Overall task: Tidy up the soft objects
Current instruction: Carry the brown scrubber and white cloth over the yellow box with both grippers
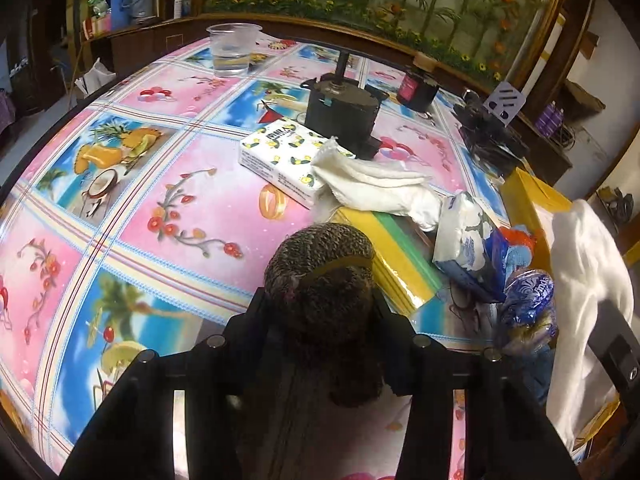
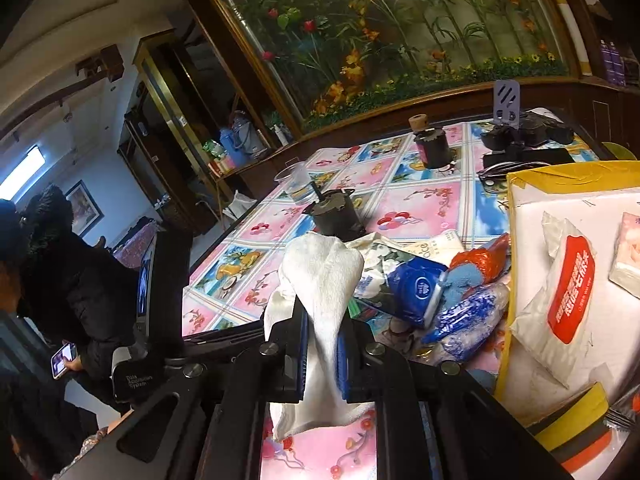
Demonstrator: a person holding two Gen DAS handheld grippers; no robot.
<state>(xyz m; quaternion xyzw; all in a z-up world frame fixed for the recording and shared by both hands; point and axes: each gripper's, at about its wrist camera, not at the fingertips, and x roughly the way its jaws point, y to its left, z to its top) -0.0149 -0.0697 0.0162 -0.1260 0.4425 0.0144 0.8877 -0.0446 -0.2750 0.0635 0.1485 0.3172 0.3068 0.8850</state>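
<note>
A white cloth (image 2: 320,280) is pinched between the closed jaws of the right gripper (image 2: 322,344), its loose end hanging below, with the yellow-edged box (image 2: 568,200) to that gripper's right. A dark knitted piece (image 1: 320,280) is clamped in the partly closed left gripper (image 1: 320,320). The trailing cloth could be snagged on the blue packets (image 2: 416,288) ahead and drag them, or slip out.

Glossy plastic tablecloth (image 1: 192,176); rough woven cloth (image 2: 320,276)
</note>
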